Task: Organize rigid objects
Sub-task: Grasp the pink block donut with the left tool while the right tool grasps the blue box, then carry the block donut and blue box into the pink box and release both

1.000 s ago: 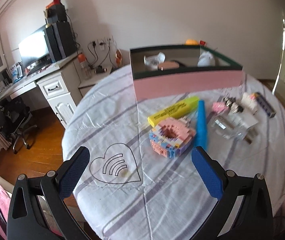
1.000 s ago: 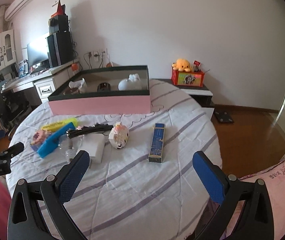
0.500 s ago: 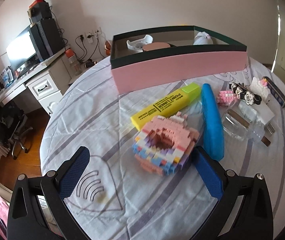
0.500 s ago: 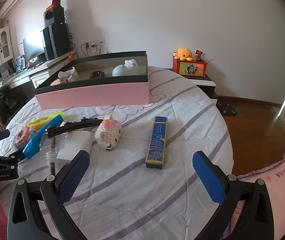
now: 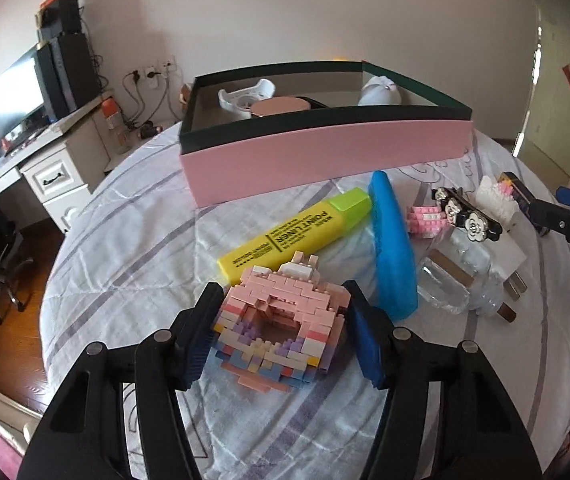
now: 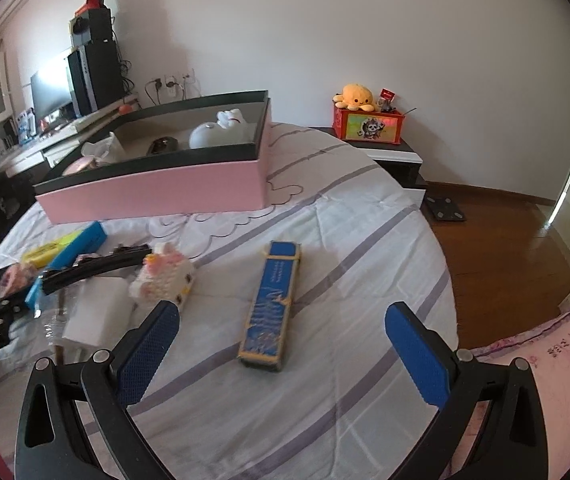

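A pastel brick ring lies on the striped bedcover between the pads of my left gripper. Its jaws are closing and both pads touch the ring's sides. Behind the ring lie a yellow highlighter and a blue case. The pink box with a dark rim stands beyond them and holds several items. My right gripper hangs open above a long blue box, without touching it. A white brick cat sits to the left of that box.
A glass bottle, a flowered hair clip and a white plug crowd the space between the two grippers. The round bed's edge drops to wooden floor on the right. A desk stands to the left.
My left gripper moved forward over the brick ring and its jaws came in from wide open onto it. The right gripper sank closer to the long blue box, jaws unchanged.
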{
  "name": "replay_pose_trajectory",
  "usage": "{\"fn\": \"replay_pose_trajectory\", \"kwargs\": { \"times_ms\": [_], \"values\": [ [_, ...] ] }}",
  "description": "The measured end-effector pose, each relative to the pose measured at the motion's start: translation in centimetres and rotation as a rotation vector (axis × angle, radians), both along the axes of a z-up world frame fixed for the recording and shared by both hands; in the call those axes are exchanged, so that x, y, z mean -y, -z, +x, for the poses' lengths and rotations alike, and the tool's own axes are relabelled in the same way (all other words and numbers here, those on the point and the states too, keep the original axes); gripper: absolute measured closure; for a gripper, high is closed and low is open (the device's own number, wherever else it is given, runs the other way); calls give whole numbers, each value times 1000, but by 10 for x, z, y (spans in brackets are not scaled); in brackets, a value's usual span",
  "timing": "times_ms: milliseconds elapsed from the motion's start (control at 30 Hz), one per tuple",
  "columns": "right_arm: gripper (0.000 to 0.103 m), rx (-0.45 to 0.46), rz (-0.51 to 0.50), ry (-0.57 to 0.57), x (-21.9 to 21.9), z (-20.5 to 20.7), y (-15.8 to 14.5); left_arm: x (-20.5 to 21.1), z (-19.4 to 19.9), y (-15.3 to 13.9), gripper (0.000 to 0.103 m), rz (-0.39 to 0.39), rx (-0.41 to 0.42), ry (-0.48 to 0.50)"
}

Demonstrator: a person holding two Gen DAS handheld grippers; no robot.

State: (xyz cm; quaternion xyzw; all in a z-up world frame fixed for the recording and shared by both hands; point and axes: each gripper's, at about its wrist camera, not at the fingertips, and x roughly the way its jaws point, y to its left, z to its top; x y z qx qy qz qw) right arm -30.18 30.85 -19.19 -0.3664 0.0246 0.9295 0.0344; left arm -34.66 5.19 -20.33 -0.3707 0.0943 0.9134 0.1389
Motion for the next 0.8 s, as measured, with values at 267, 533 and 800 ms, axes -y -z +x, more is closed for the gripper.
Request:
{"fn": "replay_pose_trajectory", "kwargs": {
  "times_ms": [267,533,800],
  "values": [
    [42,75,2,-29,-5,-25,12,3,1,0,42,-15,-5,-39],
    [82,77,29,-106,3,-24,11,6,5,-1,42,-9,-16,-42],
    [82,39,-38,-126,7,-3,2,12,22,-14,42,19,-37,-38]
  ]
}}
